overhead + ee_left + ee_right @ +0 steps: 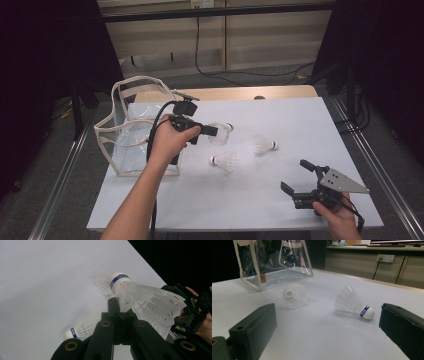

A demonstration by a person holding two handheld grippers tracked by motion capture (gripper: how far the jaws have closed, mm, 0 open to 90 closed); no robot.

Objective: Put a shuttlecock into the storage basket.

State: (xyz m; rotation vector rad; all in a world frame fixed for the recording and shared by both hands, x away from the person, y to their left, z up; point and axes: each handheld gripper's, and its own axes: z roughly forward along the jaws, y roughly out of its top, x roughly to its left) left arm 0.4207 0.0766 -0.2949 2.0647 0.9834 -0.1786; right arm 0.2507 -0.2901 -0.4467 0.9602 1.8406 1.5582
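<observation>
Three white shuttlecocks with blue-banded corks are in play. My left gripper (212,131) is held above the table and points right, shut on the feather skirt of one shuttlecock (221,133) (147,302); its jaws (120,313) meet at the skirt's edge. A second shuttlecock (223,161) (81,328) (294,295) lies on the white table below it. The third shuttlecock (263,145) (103,285) (354,302) lies a little farther right. My right gripper (295,175) (328,315) rests near the table's front right corner, open with nothing between its jaws, facing the two lying shuttlecocks.
A clear plastic bag with cream trim (135,125) (274,262) stands open at the table's left edge, just behind my left hand. The white table top (300,120) ends close behind my right hand. Metal rails run along both sides of the table.
</observation>
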